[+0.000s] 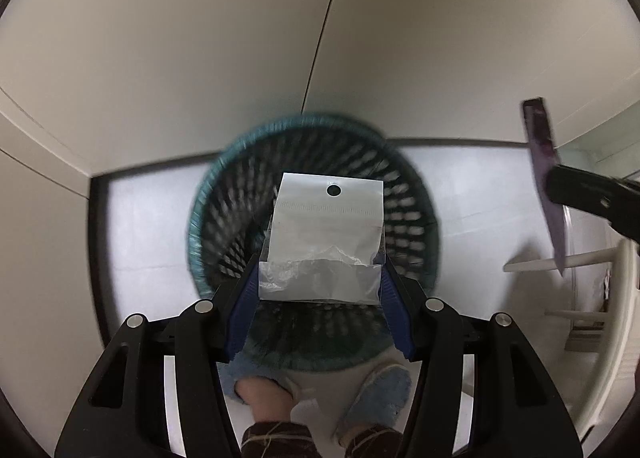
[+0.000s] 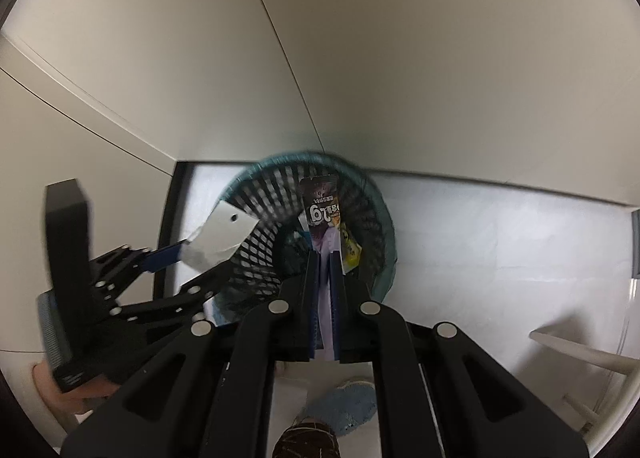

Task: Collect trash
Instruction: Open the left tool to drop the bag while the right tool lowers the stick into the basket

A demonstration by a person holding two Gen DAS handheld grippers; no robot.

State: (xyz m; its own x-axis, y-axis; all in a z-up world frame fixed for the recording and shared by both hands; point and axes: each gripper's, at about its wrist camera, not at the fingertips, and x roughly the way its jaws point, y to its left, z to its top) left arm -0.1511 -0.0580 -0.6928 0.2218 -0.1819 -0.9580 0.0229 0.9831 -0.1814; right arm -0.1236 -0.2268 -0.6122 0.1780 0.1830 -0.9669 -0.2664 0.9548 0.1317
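Left claw [image 1: 320, 278]: blue-padded fingers [image 1: 244, 306] set moderately apart, clamped on either side edge of a silver foil pouch [image 1: 326, 226]; the pouch stands between the pads with its punched hang hole at the far end.
Silver foil pouch: held above the open mouth of the teal basket [image 1: 224, 186], its lower part crumpled and clear where the pads grip it; the right wrist view shows the same pouch [image 2: 222, 236] hanging over the basket's left rim.
Right claw [image 2: 329, 258]: fingers [image 2: 314, 290] drawn almost together, pinching a purple snack wrapper [image 2: 322, 202] that sticks out forward past the tips; a pale lilac stretch of the wrapper runs back between the pads.
Purple snack wrapper: poised over the inside of the teal basket; from the left wrist view it appears edge-on at the right [image 1: 546, 178], held by the right claw [image 1: 554, 186] well to the side of the basket.
Teal basket [image 2: 380, 210]: a lattice-walled bin standing on the pale floor [image 2: 500, 242] against a cream wall [image 1: 200, 38]; a yellow wrapper [image 2: 350, 250] lies inside it, just beside the right claw's tips.
Below the claws: blue fuzzy slippers [image 1: 380, 394] on the floor beside the basket.
Right edge: white furniture legs [image 2: 580, 354], well apart from the basket.
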